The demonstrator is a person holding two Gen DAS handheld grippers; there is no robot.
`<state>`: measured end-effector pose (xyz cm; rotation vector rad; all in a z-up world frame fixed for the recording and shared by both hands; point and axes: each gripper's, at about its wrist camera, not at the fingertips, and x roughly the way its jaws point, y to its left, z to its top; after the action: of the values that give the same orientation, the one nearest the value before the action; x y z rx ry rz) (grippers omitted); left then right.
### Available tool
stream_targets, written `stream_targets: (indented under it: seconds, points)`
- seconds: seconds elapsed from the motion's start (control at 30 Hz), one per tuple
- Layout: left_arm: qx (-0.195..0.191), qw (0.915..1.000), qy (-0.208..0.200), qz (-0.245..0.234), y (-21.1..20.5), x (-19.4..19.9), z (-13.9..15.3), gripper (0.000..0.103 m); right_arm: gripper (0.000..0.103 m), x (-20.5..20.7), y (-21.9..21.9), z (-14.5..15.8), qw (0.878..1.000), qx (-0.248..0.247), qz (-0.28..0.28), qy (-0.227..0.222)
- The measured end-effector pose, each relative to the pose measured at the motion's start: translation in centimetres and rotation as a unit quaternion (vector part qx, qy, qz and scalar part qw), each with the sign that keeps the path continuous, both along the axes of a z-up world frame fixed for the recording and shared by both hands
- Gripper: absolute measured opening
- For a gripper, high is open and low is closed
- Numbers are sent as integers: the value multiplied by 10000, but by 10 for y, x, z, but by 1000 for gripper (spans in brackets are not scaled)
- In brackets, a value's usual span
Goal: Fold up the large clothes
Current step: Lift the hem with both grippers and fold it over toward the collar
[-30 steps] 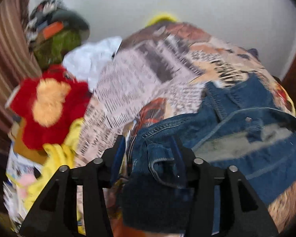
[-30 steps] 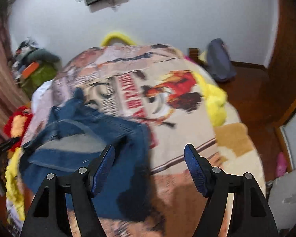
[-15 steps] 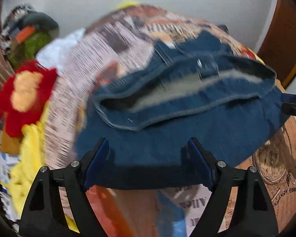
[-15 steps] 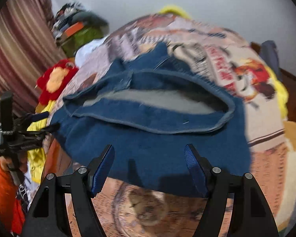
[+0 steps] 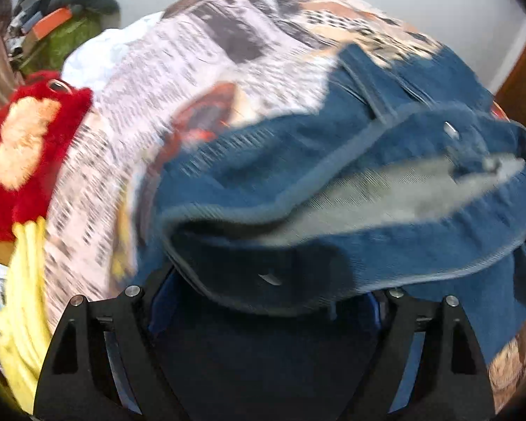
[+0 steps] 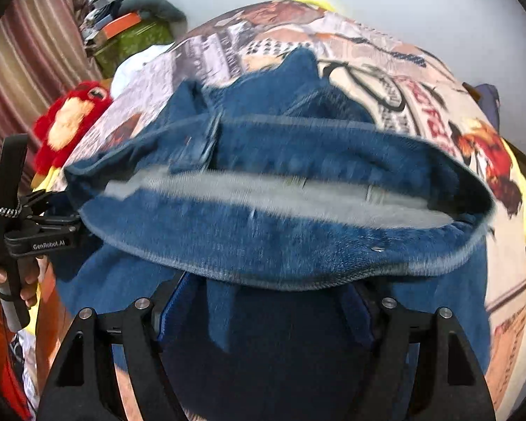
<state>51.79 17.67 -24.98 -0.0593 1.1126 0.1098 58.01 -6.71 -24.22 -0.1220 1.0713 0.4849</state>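
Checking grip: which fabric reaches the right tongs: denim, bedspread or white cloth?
The denim garment: it drapes over the right tongs; printed bedspread lies beneath, white cloth far off.

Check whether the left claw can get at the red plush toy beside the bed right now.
Probably not yet: the left claw stands open around a fold of the blue denim garment, and the red plush toy sits off to its left.

- The denim garment [image 6: 263, 238] now fills both wrist views, its open waistband gaping and grey lining showing.
- The left gripper [image 5: 266, 301], shut on denim a second ago, now has jaws spread.
- The right gripper [image 6: 263, 308] now sits against the garment's near edge.
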Motion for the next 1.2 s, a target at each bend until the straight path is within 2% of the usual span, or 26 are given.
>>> stream_targets:
  seconds: [0.17, 0.27, 0.33, 0.4, 0.43, 0.53, 0.6, 0.7, 0.8, 0.93, 1.07, 1.2]
  points:
    - [271, 9991, -306, 111, 14, 27, 27, 84, 75, 32, 0, 23, 9988, 49, -103, -480]
    - [422, 9982, -412, 134, 15, 43, 40, 83, 75, 46, 0, 33, 9964, 3, -387, -754]
    - [513, 9972, -510, 170, 16, 51, 46, 84, 75, 53, 1, 35, 9934, -161, -551, -993]
    - [871, 9923, -765, 443, 20, 55, 60, 84, 75, 56, 3, 33, 9912, -344, -594, -1130]
    - [899, 9908, -852, 539, 26, 59, 67, 84, 75, 55, 5, 32, 9897, -461, -603, -1215]
    - [660, 9881, -1075, 885, 46, 59, 87, 84, 75, 47, 13, 31, 9852, -818, -481, -1425]
    - [490, 9880, -1145, 918, 54, 52, 96, 84, 75, 35, 13, 38, 9786, -1032, -431, -1726]
    - [397, 9887, -1182, 828, 58, 37, 101, 84, 75, 19, 8, 58, 9744, -932, -346, -2017]
    - [344, 9921, -1067, 569, 51, 15, 98, 84, 75, 5, 0, 78, 9802, -496, -287, -1896]
    - [137, 9956, -906, 190, 32, -9, 89, 84, 82, -15, -6, 88, 9899, 206, -122, -1399]
    - [-63, 9968, -769, -226, 7, -26, 75, 84, 82, -31, 9, 69, 9958, 383, 78, -825]
    - [-135, 9967, -500, -622, -23, -35, 50, 84, 82, -40, 35, 37, 9988, 167, 329, -309]
